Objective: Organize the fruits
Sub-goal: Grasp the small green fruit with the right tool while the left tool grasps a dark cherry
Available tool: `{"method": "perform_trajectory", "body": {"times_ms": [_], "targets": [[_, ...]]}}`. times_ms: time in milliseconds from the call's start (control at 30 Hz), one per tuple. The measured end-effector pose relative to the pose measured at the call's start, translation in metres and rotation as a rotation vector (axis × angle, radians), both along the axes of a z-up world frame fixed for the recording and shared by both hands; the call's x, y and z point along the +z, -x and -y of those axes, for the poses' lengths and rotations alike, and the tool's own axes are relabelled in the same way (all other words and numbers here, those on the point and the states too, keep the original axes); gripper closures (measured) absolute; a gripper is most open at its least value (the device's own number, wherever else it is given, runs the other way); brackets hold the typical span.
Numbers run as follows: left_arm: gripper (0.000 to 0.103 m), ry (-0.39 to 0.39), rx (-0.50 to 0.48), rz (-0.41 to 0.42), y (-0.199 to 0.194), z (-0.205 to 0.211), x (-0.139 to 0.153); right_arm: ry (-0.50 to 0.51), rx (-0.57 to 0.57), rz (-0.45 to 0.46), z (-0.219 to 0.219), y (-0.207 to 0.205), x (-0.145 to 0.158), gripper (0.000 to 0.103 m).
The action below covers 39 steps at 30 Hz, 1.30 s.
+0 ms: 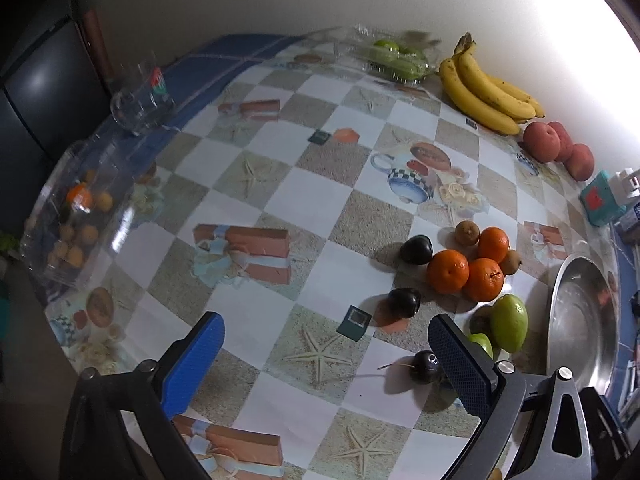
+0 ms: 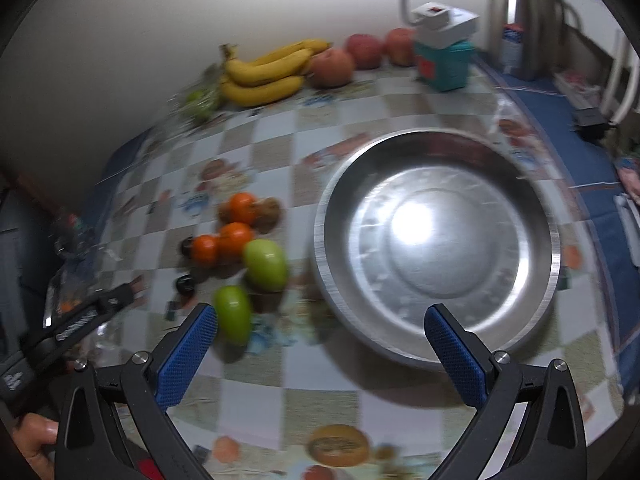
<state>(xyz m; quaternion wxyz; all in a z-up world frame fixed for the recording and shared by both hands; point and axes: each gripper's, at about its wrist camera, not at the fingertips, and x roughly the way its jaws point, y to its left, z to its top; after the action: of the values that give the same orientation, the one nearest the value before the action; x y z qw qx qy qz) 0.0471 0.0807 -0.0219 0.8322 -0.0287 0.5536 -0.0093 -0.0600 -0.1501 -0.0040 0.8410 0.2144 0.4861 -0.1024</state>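
Observation:
Loose fruit lies on the patterned tablecloth: three oranges (image 1: 466, 272) (image 2: 224, 240), brown kiwis (image 1: 467, 233), dark plums (image 1: 404, 301), a dark cherry with a stem (image 1: 426, 366) and two green mangoes (image 1: 509, 322) (image 2: 265, 265). The empty steel bowl (image 2: 436, 240) (image 1: 580, 312) stands to their right. My left gripper (image 1: 326, 364) is open above the cloth, its right finger beside the cherry. My right gripper (image 2: 320, 354) is open near the bowl's front rim, one green mango (image 2: 233, 319) by its left finger.
Bananas (image 1: 486, 88) (image 2: 264, 72), red apples (image 1: 558, 148) (image 2: 360, 56) and a clear box of green fruit (image 1: 394, 60) line the back wall. A teal box (image 2: 442, 60), a glass (image 1: 140, 100) and a clear container of small orange fruit (image 1: 76, 216) stand around.

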Motion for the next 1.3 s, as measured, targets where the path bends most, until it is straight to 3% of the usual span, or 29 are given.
{"method": "perform_trajectory", "body": {"times_ms": [300,367,500,700,1133,1300], "targets": [[0.01,0.075,0.007,-0.113,-0.01,0.001,-0.025,0.0,0.056,-0.045,-0.024,-0.03,-0.011,0.001],[0.013,0.107,0.012,-0.139,-0.012,0.0,-0.03,-0.003,0.075,-0.063,-0.028,-0.035,-0.016,0.005],[0.021,0.143,0.01,-0.174,-0.014,0.003,-0.037,-0.013,0.101,-0.104,-0.036,-0.044,-0.028,0.026],[0.032,0.222,-0.012,-0.219,-0.017,0.01,-0.043,-0.057,0.139,-0.15,-0.047,-0.055,-0.045,0.044],[0.044,0.238,-0.045,-0.237,-0.018,0.019,-0.046,-0.064,0.213,-0.195,-0.07,-0.072,-0.065,0.059],[0.044,0.246,-0.048,-0.23,-0.018,0.02,-0.045,-0.067,0.226,-0.192,-0.073,-0.074,-0.066,0.065]]}}
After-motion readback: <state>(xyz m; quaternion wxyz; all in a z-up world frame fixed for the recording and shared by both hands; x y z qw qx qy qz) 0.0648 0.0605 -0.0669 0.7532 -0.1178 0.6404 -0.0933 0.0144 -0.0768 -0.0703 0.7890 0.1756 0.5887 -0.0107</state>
